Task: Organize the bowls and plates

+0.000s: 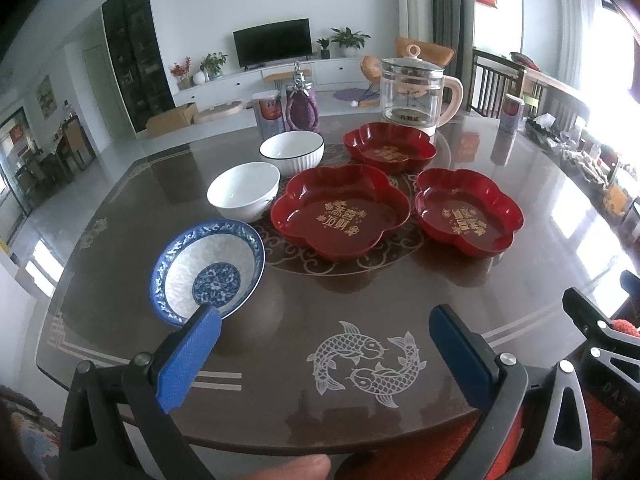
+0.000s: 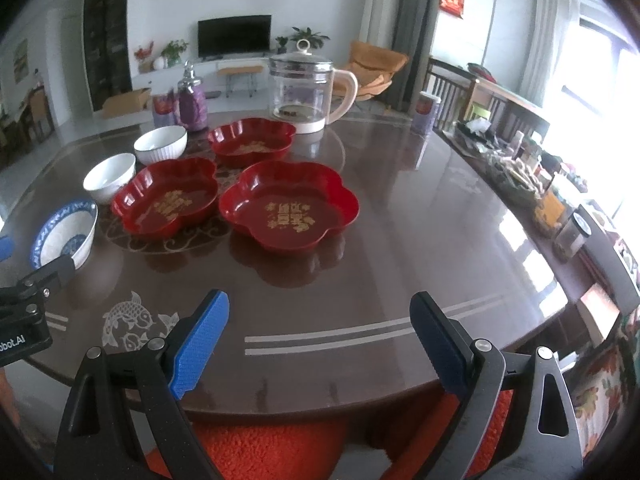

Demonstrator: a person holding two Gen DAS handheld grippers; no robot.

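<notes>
Three red flower-shaped plates with gold lettering lie on the brown round table (image 1: 280, 312): a near left one (image 1: 340, 210), a right one (image 1: 468, 210) and a far one (image 1: 390, 146). Left of them stand a blue-patterned bowl (image 1: 208, 270), a plain white bowl (image 1: 243, 190) and a ribbed white bowl with a dark rim (image 1: 291, 152). My left gripper (image 1: 324, 330) is open over the near table edge, its left finger overlapping the blue bowl's rim. My right gripper (image 2: 320, 316) is open and holds nothing, short of the right plate (image 2: 290, 206). The left gripper's body (image 2: 28, 300) shows at that view's left edge.
A glass kettle (image 1: 414, 92) stands behind the plates, with a purple jar (image 1: 301, 106) and a can (image 1: 270, 114) to its left and another can (image 1: 510, 114) at right. Clutter lines a side counter (image 2: 520, 176) on the right. A hand's finger (image 1: 280, 466) shows at the bottom.
</notes>
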